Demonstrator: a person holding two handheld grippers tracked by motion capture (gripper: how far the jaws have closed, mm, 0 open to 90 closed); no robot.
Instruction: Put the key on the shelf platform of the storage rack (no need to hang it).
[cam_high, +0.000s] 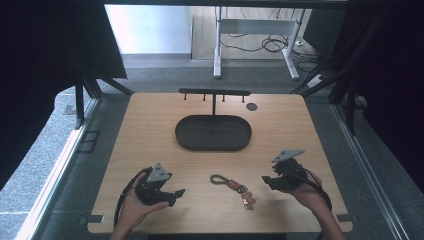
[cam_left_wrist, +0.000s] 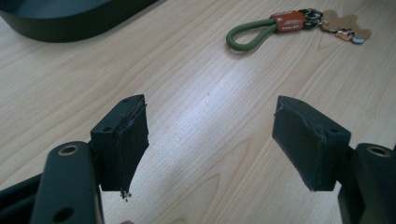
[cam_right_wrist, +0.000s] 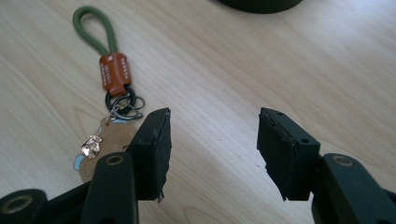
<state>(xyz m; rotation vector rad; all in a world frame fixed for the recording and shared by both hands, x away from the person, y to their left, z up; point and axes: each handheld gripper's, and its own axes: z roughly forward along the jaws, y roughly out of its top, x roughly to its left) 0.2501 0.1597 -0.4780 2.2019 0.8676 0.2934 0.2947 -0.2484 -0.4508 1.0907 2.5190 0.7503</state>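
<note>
Green-looped keychain flat on the wooden table — left gripper and right gripper fingers both released, empty.

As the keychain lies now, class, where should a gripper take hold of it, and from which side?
Probably the green cord loop, from above with the right gripper: the keychain lies flat, and the loop is its thickest, open part, away from the loose charms.

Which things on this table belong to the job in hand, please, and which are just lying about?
In the job:
keyring, lying between both grippers
left hand-held gripper, open
right hand-held gripper, open

Lying about:
dark oval tray
hook rack
</note>
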